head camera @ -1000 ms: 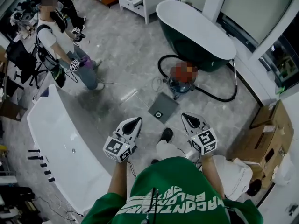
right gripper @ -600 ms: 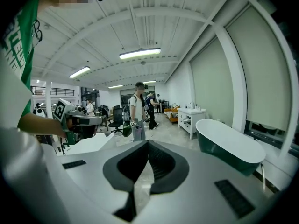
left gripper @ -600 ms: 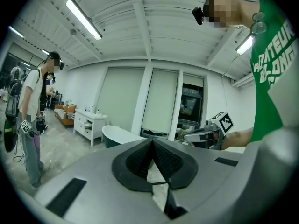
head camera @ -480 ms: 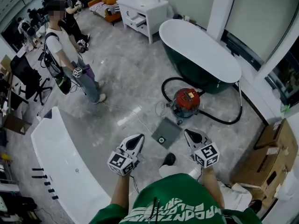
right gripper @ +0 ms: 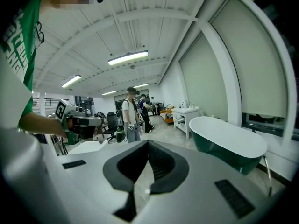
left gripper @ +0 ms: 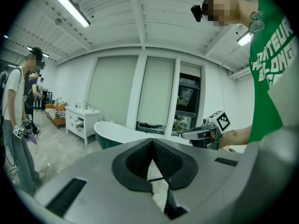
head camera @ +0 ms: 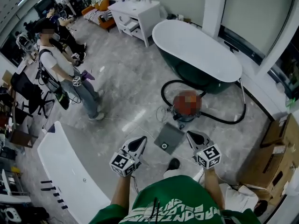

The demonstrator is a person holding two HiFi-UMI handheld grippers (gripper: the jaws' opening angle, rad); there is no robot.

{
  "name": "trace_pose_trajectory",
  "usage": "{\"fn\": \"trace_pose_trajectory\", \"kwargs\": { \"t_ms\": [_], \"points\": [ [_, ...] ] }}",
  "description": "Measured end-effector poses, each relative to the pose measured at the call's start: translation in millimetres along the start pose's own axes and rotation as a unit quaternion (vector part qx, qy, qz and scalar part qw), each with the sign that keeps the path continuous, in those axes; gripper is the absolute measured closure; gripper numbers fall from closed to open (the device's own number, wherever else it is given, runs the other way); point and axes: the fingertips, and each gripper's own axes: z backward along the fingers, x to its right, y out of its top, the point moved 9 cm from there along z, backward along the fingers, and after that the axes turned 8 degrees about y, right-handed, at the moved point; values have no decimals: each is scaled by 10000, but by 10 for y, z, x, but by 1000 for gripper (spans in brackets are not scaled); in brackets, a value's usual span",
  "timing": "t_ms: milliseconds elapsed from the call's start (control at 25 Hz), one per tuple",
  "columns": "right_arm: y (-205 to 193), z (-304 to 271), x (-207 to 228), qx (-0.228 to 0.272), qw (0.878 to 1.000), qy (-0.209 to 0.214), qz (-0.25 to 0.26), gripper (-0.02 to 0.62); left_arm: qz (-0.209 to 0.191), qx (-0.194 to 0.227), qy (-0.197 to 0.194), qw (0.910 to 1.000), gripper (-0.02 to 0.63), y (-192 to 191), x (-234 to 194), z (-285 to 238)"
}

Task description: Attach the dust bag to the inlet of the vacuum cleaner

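Observation:
The grey, flat dust bag (head camera: 169, 138) with a round hole lies on the marble floor. Just beyond it stands the vacuum cleaner (head camera: 187, 105), ringed by its black hose (head camera: 219, 118). My left gripper (head camera: 138, 141) hovers to the left of the bag, and my right gripper (head camera: 193, 135) hovers to its right. Both are held above the floor and touch nothing. In the left gripper view the left gripper (left gripper: 152, 141) has its pads together with nothing between them. The right gripper (right gripper: 148, 143) looks the same in the right gripper view. Neither of these two views shows the bag.
A dark green bathtub (head camera: 196, 43) stands behind the vacuum cleaner. A white tub (head camera: 65, 167) is at the lower left. A person (head camera: 60, 73) stands on the left holding grippers. A white cabinet (head camera: 138, 10) is at the back, and cardboard boxes (head camera: 280, 143) are on the right.
Both grippers have moved forward together with the person holding them, still shut and empty. The bag and vacuum cleaner lie a little nearer. The bystander on the left has shifted position.

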Motion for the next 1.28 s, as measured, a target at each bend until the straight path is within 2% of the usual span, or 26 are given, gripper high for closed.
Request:
{"fn": "trace_pose_trajectory", "kwargs": {
  "t_ms": [200,400,600,840,1000,1280],
  "points": [
    [76,48,271,180,9998,-91,-67,586,-274,-275,-236,9990,610,108,48,-327],
    [39,158,368,376,9989,-238,-176,586,-472,-434,-727,9953,609,153,193,-696],
    [-119,356,393,407,9970,-559,-341,586,-600,-493,-1275,9888,609,150,363,-1028],
    [-203,571,388,413,9909,-1166,-531,586,-650,-520,-1924,9778,611,143,410,-1264],
    [-185,545,359,409,9842,-1638,-540,586,-680,-473,-2377,9678,609,130,260,-1424],
    [-40,126,74,474,9663,-2422,-727,586,-666,-306,-2972,9520,611,251,-356,-1575]
  ]
}}
